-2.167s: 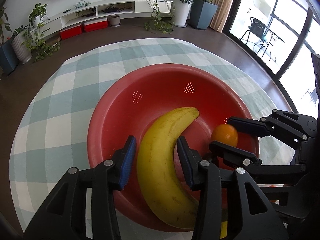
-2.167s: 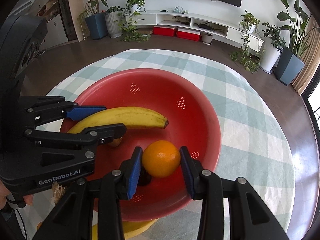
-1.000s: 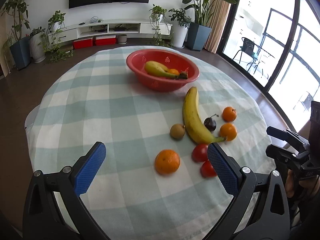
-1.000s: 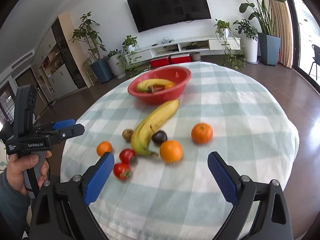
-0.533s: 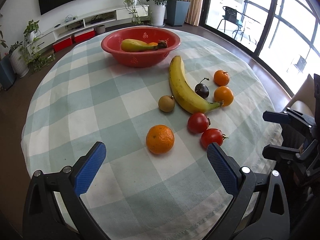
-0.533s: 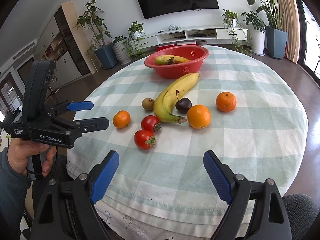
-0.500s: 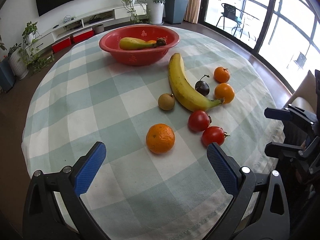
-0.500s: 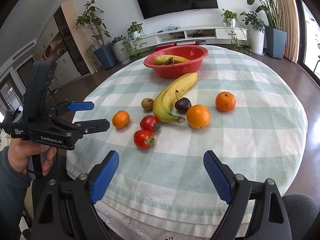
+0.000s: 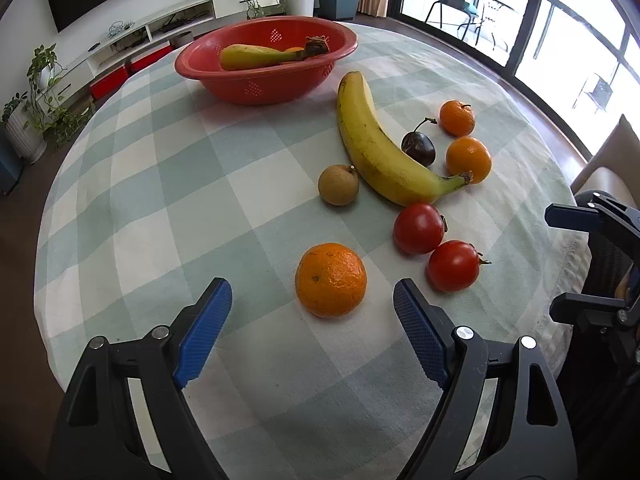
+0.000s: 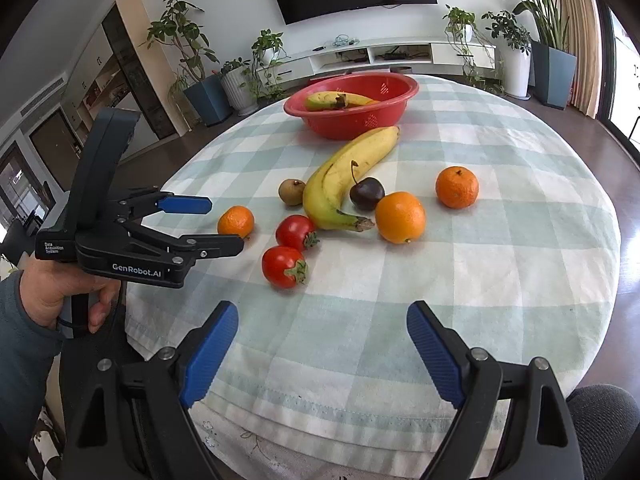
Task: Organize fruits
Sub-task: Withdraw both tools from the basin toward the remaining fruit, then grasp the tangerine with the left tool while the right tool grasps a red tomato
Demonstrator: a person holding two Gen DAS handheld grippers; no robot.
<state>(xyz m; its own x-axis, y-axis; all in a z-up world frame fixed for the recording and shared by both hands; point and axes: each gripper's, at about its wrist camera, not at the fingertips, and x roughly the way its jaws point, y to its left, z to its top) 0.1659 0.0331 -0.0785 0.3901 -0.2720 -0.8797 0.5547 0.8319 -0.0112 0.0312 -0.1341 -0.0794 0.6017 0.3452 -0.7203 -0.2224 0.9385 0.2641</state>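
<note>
A round table w/ a green-and-white checked cloth (image 9: pixel 168 184) is carrying everything. At its far edge a red basket (image 9: pixel 266 62) is sitting, w/ 1 banana (image 9: pixel 260 56) lying inside it and a bit of orange fruit showing behind that.

Just in front of the basket, a 2nd, bigger banana (image 9: pixel 380 148) is lying on the cloth, tip toward the basket, stem toward the near edge. The left gripper (image 9: pixel 312 316) is hovering over the near edge, blue pads spread wide, holding nothing; a large orange (image 9: pixel 331 279) is sitting between and just ahead of its fingertips, not touched. The right gripper (image 10: pixel 322 332) is hanging over the near edge too, fingers also wide apart and empty, well short of any fruit.

2 more oranges are sitting toward the right edge: 1 (image 9: pixel 468 160) touching the banana stem, a smaller 1 (image 9: pixel 457 117) behind it. 2 tomatoes (image 9: pixel 418 228) (image 9: pixel 453 265) are resting side by side near the stem. A dark plum (image 9: pixel 418 148) is lying against the banana's right side, a brown kiwi-like fruit (image 9: pixel 338 185) just beside its left.
</note>
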